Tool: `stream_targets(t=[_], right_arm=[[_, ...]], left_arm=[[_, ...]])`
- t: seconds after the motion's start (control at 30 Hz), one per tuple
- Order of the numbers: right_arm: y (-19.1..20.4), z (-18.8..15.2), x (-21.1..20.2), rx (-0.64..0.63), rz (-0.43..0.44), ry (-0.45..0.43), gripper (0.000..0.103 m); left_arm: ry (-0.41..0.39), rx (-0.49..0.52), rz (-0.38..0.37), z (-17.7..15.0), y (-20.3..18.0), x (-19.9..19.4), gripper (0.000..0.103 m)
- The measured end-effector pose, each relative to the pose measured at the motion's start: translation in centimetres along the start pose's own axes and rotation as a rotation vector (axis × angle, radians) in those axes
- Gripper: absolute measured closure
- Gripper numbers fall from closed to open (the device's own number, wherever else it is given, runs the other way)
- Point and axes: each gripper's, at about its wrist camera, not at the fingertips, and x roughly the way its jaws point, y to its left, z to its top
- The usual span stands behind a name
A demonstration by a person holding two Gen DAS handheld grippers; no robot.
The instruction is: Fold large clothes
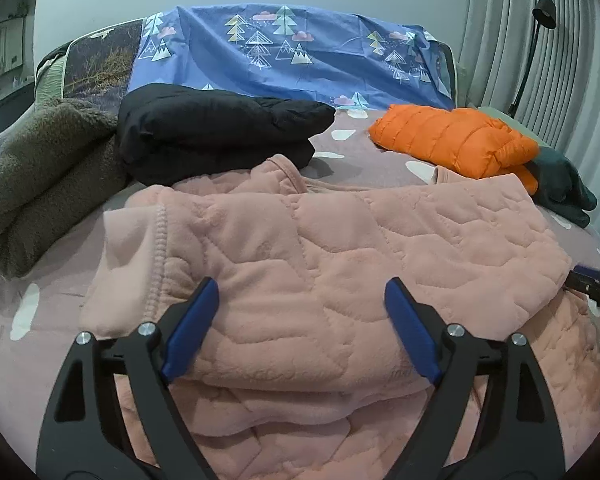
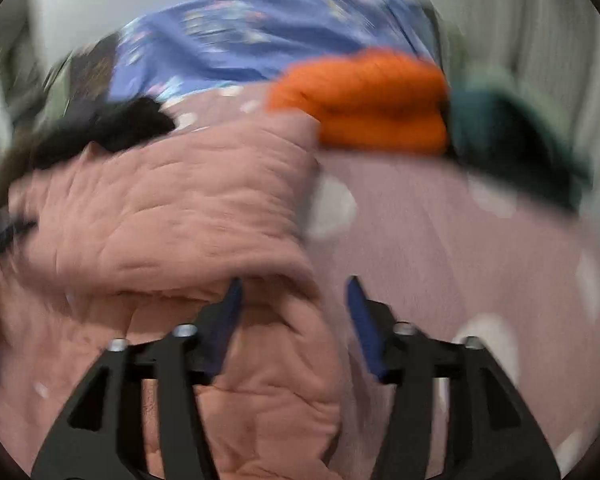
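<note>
A pink quilted fleece garment (image 1: 300,232) lies folded across the bed, its ribbed cuff at the left. My left gripper (image 1: 302,284) hovers over its near fold with the blue pads spread wide; fabric lies between them but neither pad presses on it. In the blurred right wrist view the same pink garment (image 2: 172,208) fills the left half. My right gripper (image 2: 294,280) stands open over the garment's right edge, a ridge of fabric between the fingers and untouched by them. The tip of the right gripper (image 1: 592,288) also shows at the garment's right end.
On the mauve spotted bedsheet (image 1: 360,160) behind the garment lie a folded black jacket (image 1: 216,128), a folded orange puffer jacket (image 1: 452,140), a dark teal garment (image 1: 564,184) and a grey-brown fleece (image 1: 40,184). A blue tree-print sheet (image 1: 284,56) covers the headboard. A black lamp (image 1: 540,16) stands by the curtain.
</note>
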Motion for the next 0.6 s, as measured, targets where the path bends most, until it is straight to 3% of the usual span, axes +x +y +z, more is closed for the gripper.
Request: stream_targets(t=[0.07, 0.1, 0.13, 0.23, 0.3, 0.33, 0.4, 0.5, 0.6], right_arm=[[2.5, 0.2, 1.0, -0.116, -0.071, -0.001, 0.046], [2.6, 0.3, 1.4, -0.115, -0.099, -0.011, 0.071], [2.1, 0.4, 1.7, -0.088, -0.150, -0.022, 0.083], [-3.7, 0.2, 2.7, 0.197, 0.008, 0.039, 0.084], [-5.4, -0.3, 3.7, 0.256, 0.058, 0.100, 0.080], [-5.0, -0.3, 3.6, 0.215, 0.055, 0.106, 0.073], [-3.6, -0.3, 2.6, 0.103, 0.042, 0.125, 0.041], [-2.7, -0.2, -0.2, 0.038, 0.069, 0.118, 0.040], [-3.2, 1.5, -3.8, 0.074, 0.132, 0.020, 0.041]], left_arm=[[-0.001, 0.010, 0.007, 0.2, -0.5, 0.0, 0.014], [-0.009, 0.014, 0.003, 0.2, -0.6, -0.4, 0.014], [-0.017, 0.014, 0.000, 0.3, -0.6, -0.7, 0.014], [-0.072, 0.013, 0.006, 0.4, 0.2, -2.8, 0.014], [-0.051, 0.008, 0.041, 0.5, 0.9, -2.7, 0.015], [-0.013, 0.004, 0.060, 0.5, 1.3, -2.1, 0.024], [0.065, -0.026, 0.065, 0.1, 2.5, -0.2, 0.033], [0.049, -0.052, 0.050, 0.2, 3.1, -0.4, 0.039], [0.000, -0.063, 0.054, 1.3, 3.3, -2.4, 0.044]])
